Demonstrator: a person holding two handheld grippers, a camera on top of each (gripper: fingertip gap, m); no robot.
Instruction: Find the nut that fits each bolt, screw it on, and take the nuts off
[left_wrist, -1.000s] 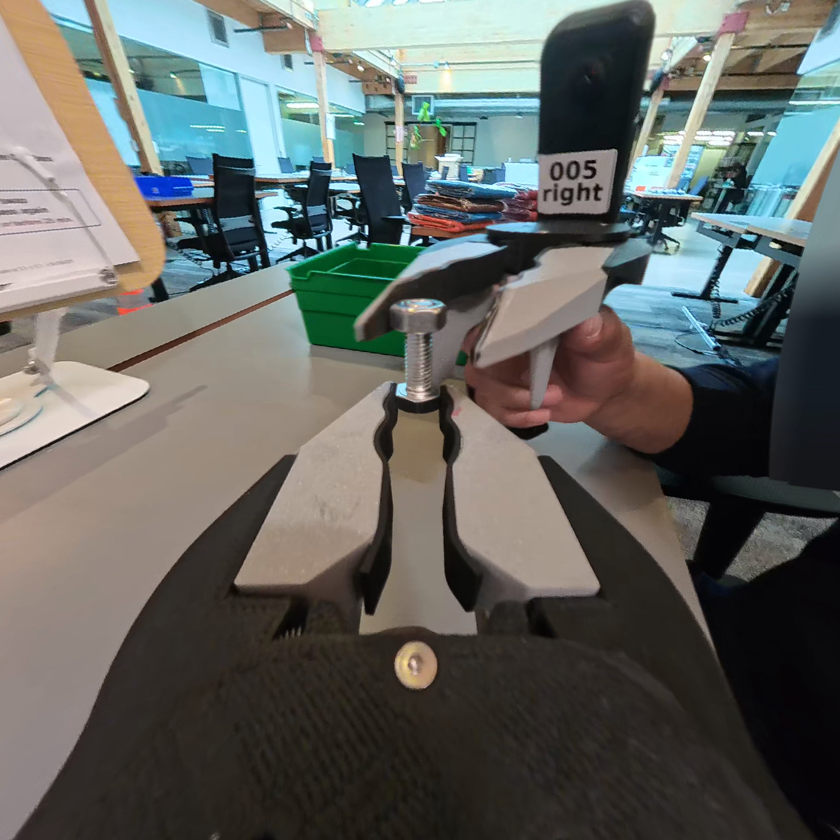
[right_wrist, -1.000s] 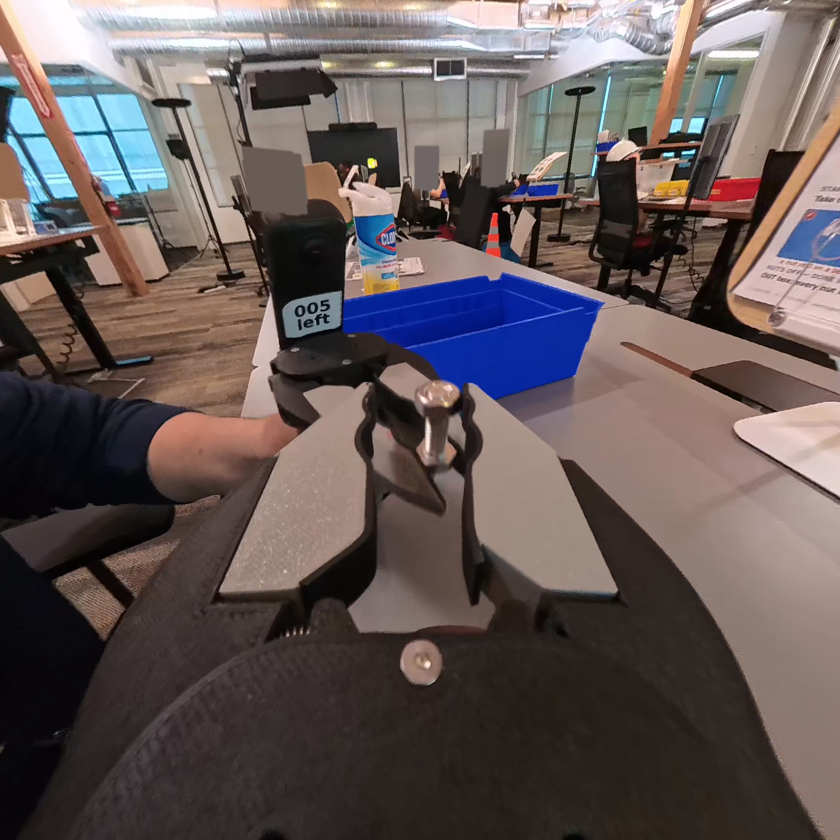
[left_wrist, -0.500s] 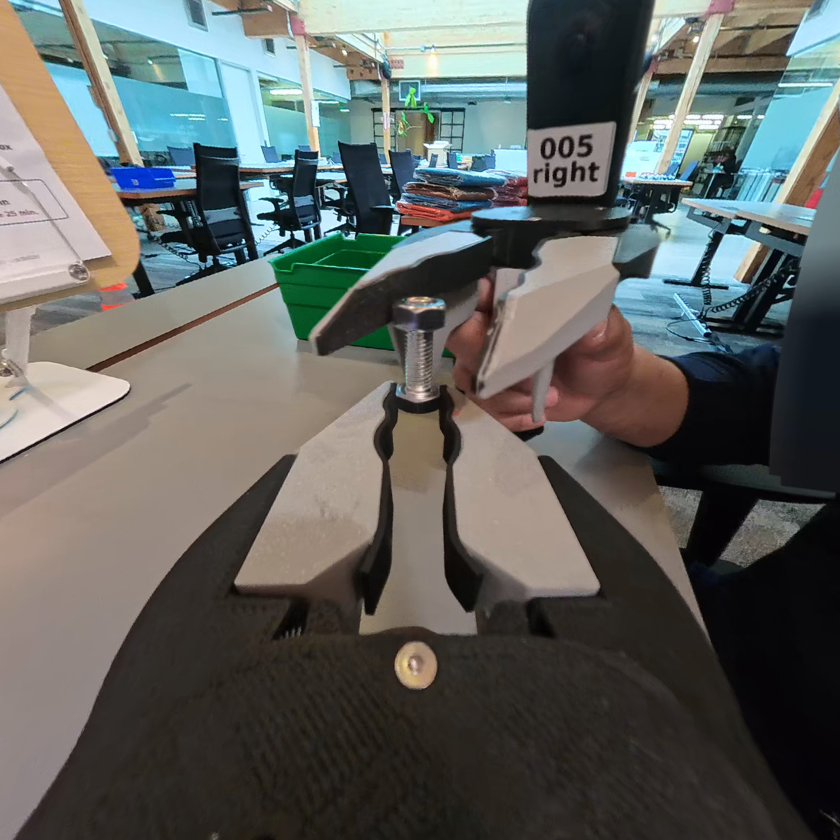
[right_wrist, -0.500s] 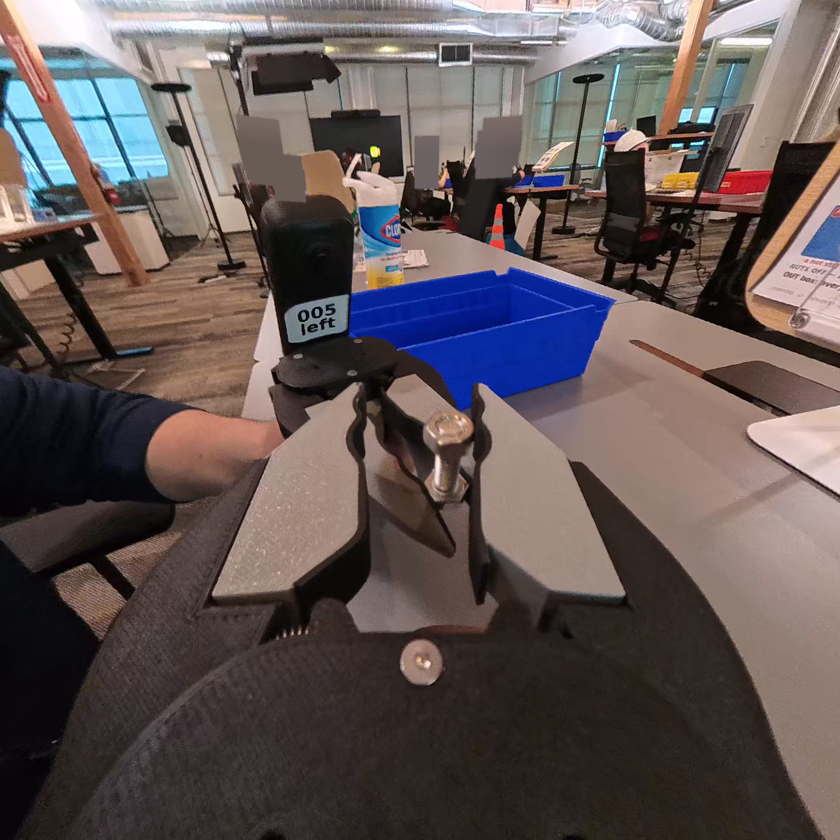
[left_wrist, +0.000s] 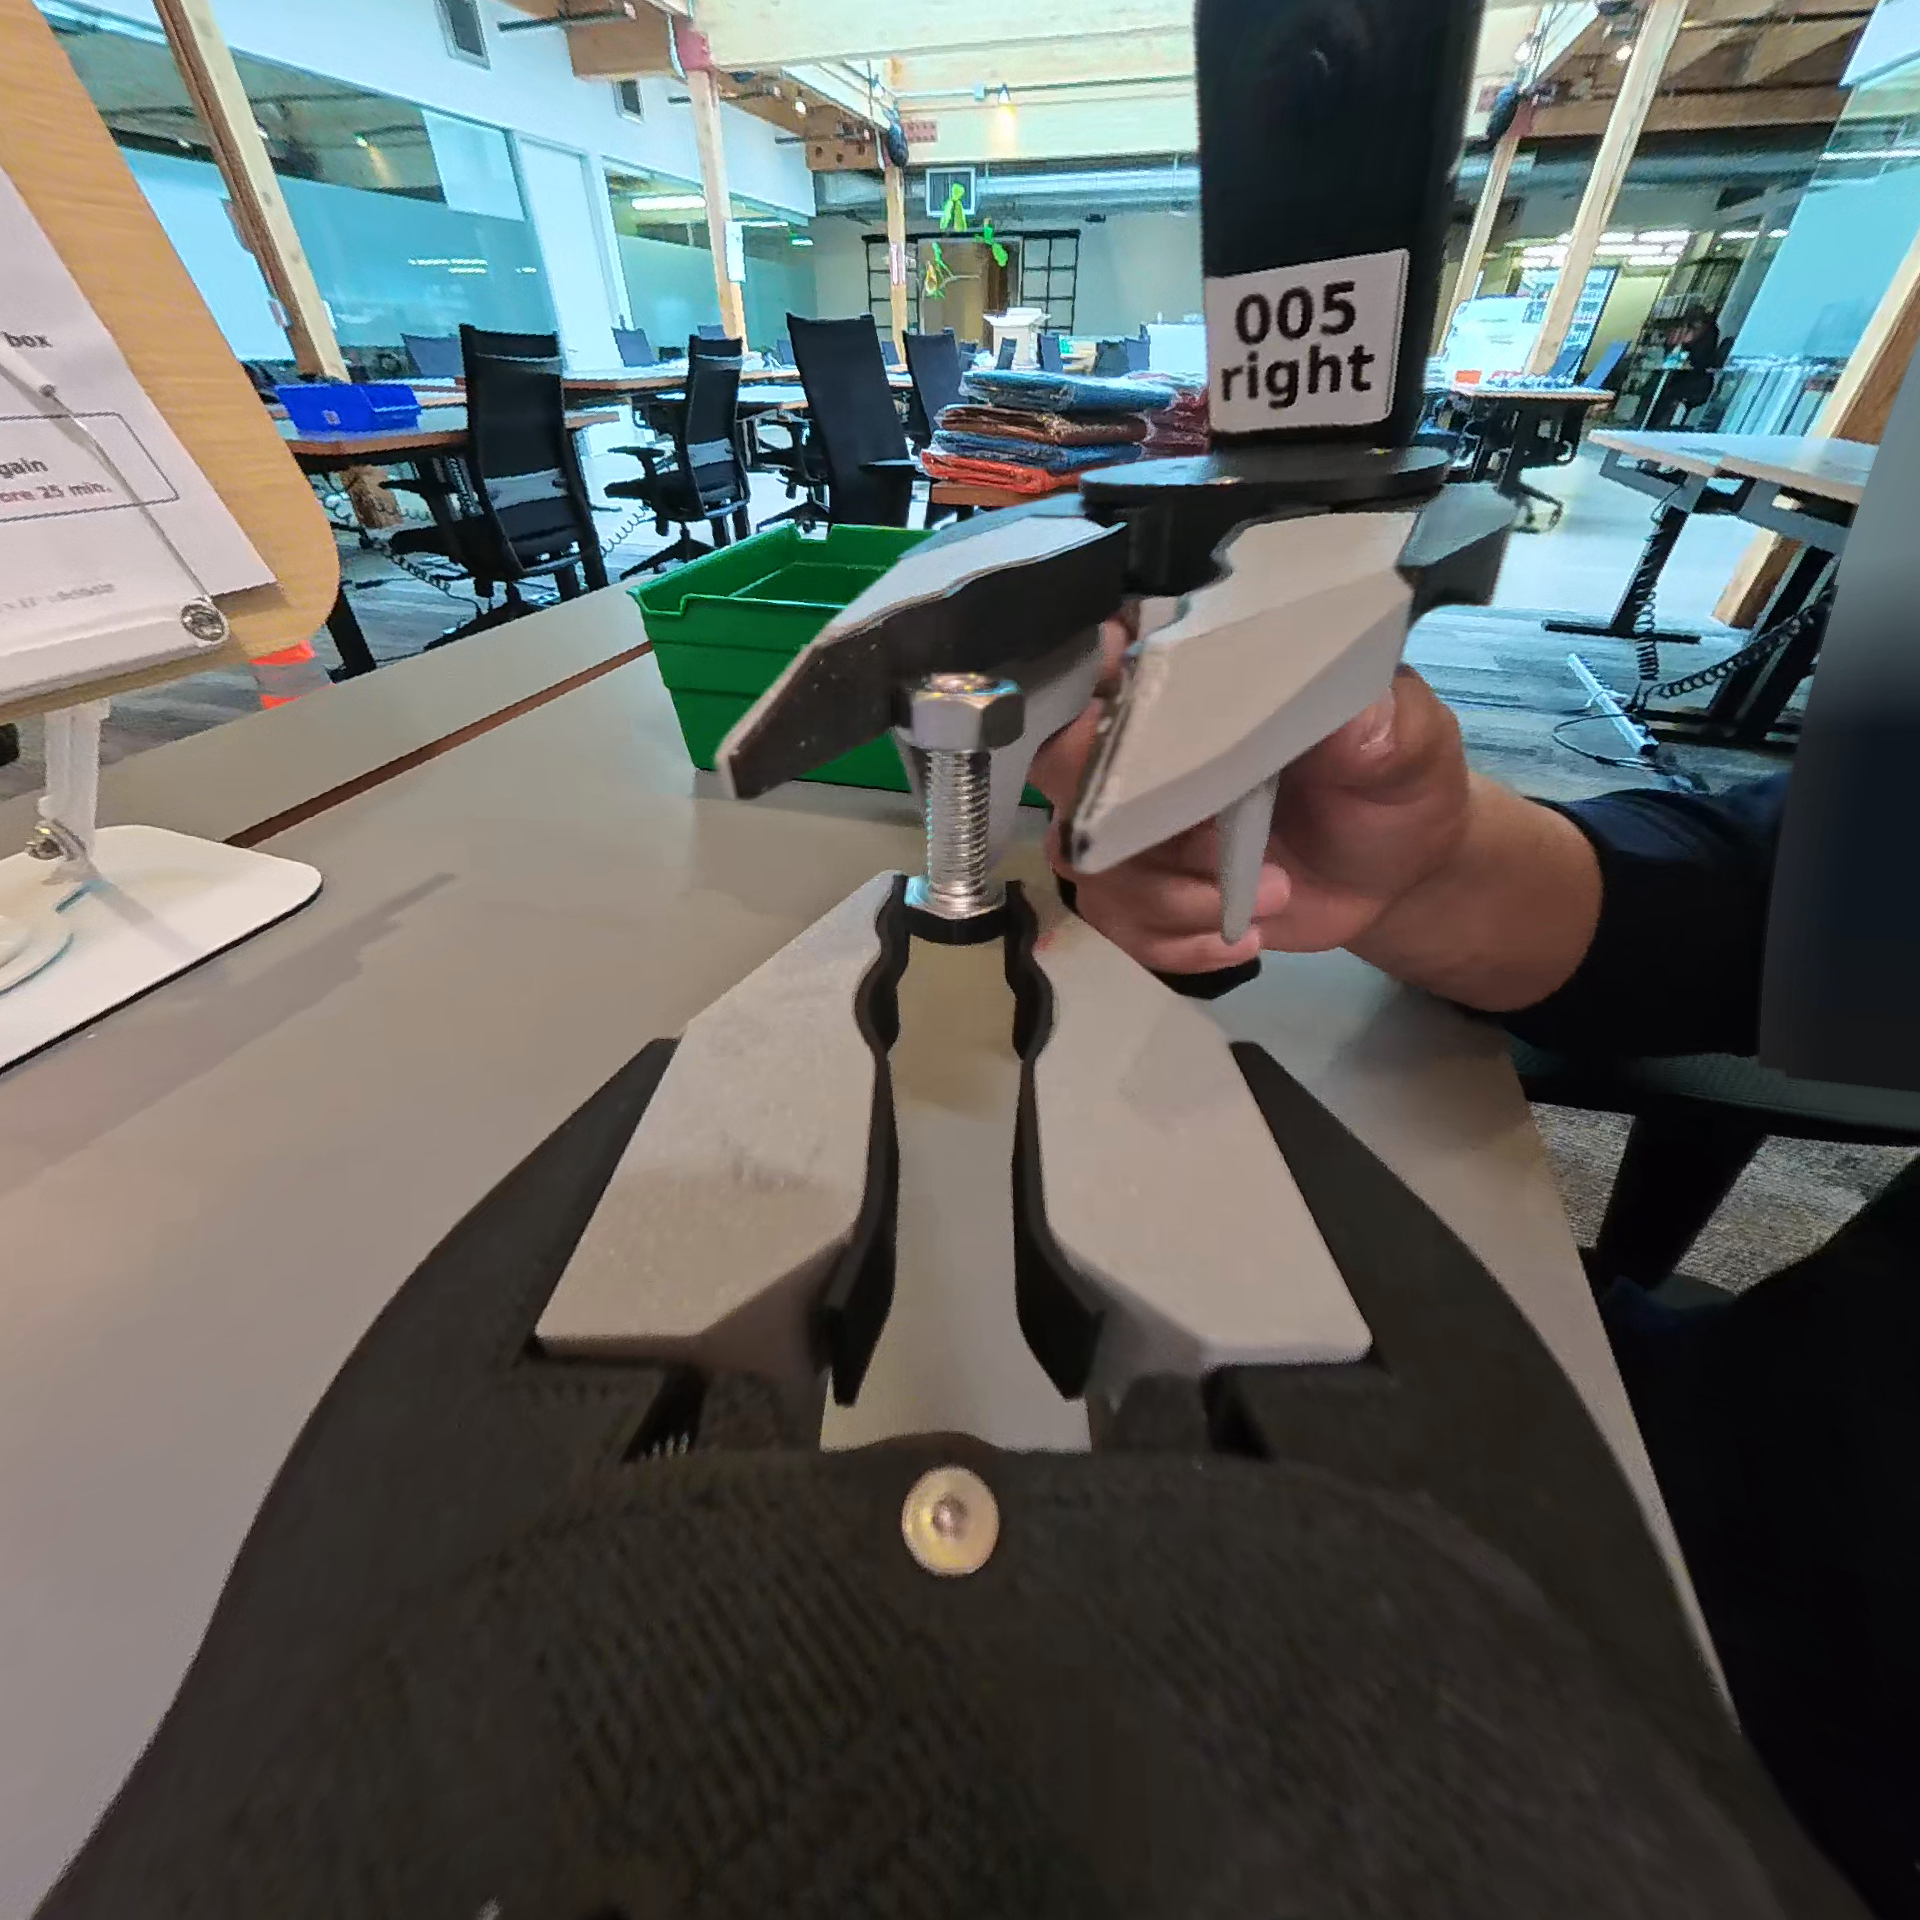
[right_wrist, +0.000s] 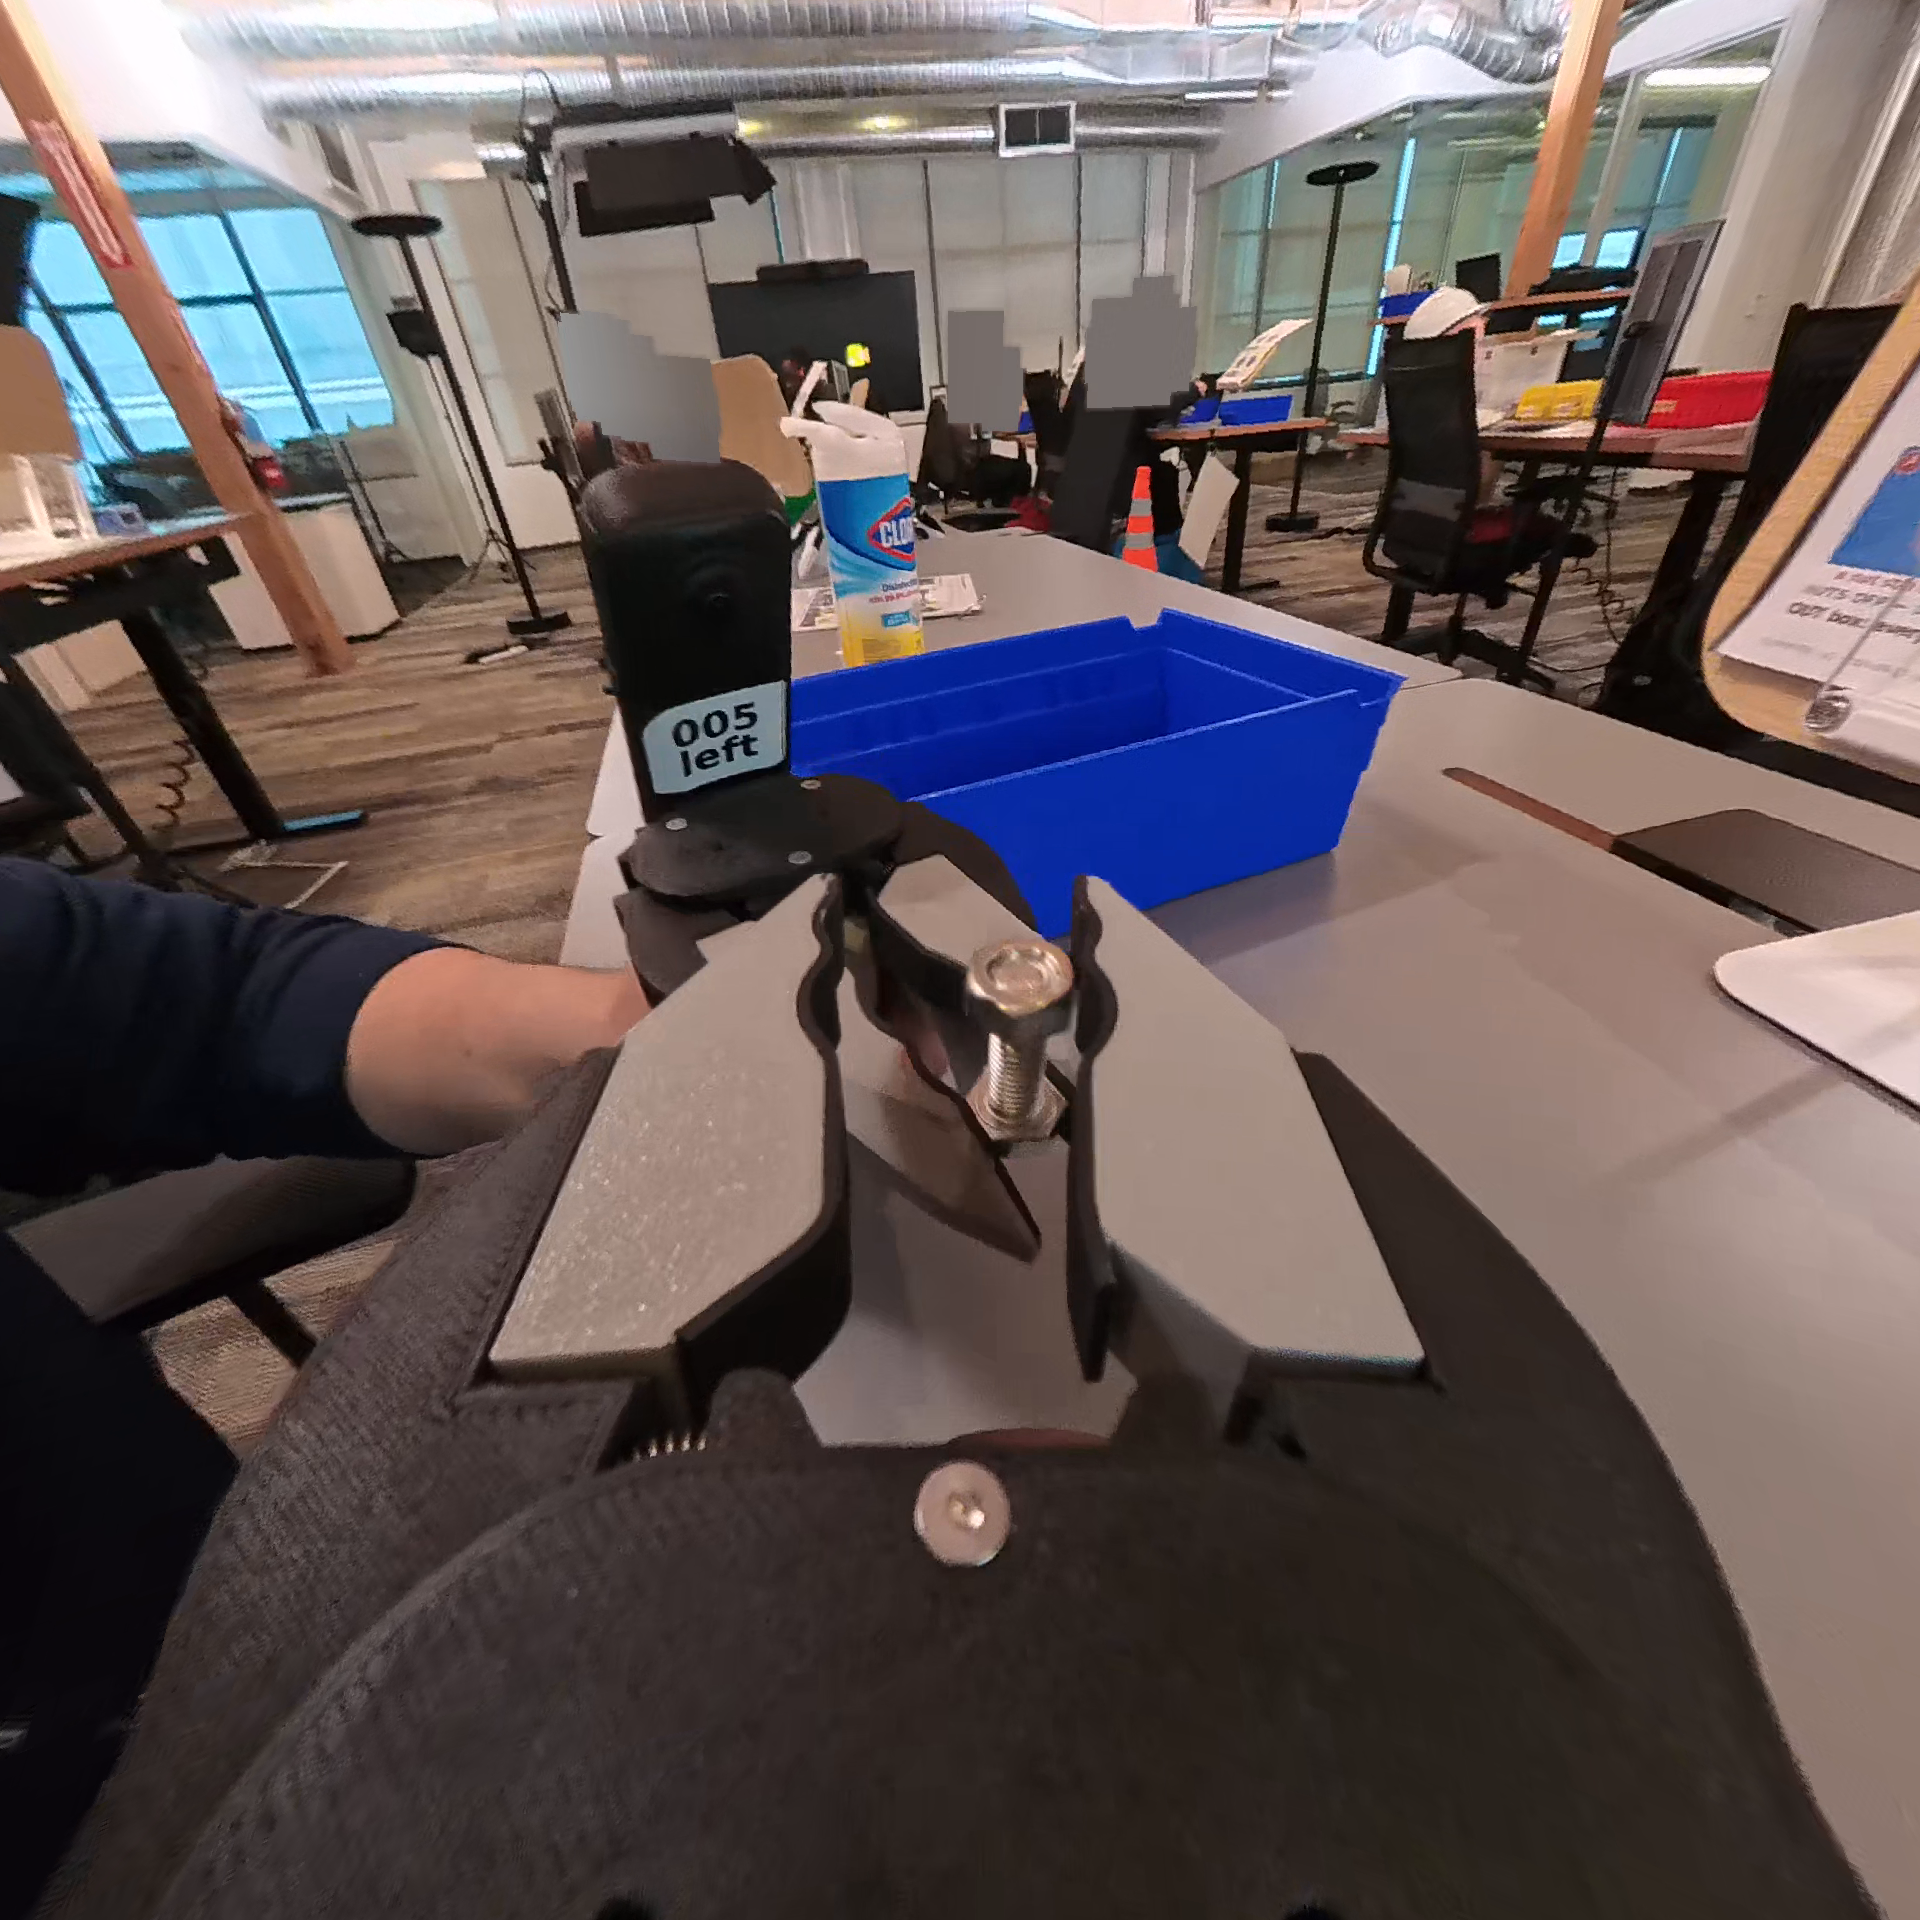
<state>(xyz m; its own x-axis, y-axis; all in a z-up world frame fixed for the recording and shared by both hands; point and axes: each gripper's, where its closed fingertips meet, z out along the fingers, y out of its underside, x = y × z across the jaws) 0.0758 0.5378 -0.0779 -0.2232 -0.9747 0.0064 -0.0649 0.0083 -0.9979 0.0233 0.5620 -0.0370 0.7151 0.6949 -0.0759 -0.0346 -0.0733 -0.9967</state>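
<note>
My left gripper (left_wrist: 961, 920) is shut on a silver nut (left_wrist: 958, 902) at its fingertips, just above the grey table (left_wrist: 416, 1039). A silver bolt (left_wrist: 961, 800) stands upright, threaded into that nut, with its hex head on top. My right gripper (right_wrist: 956, 935) comes in from the right with its jaws open around the bolt head (right_wrist: 1018, 982). The head sits close to the right pad (right_wrist: 1086, 997), and the left pad (right_wrist: 821, 987) stands well clear. The right wrist view also shows the nut (right_wrist: 1023, 1117) between the left gripper's fingers.
A green bin (left_wrist: 748, 623) stands behind the bolt in the left wrist view. A blue bin (right_wrist: 1143, 790) and a wipes canister (right_wrist: 868, 551) stand beyond it in the right wrist view. A wooden sign stand with a white base (left_wrist: 156, 914) is at the table's far side. One gripper's finger ends stand about 6 cm off the other's.
My right gripper's jaws have opened a little wider around the bolt head and shifted slightly. The left gripper has kept its hold on the nut, with the bolt still upright.
</note>
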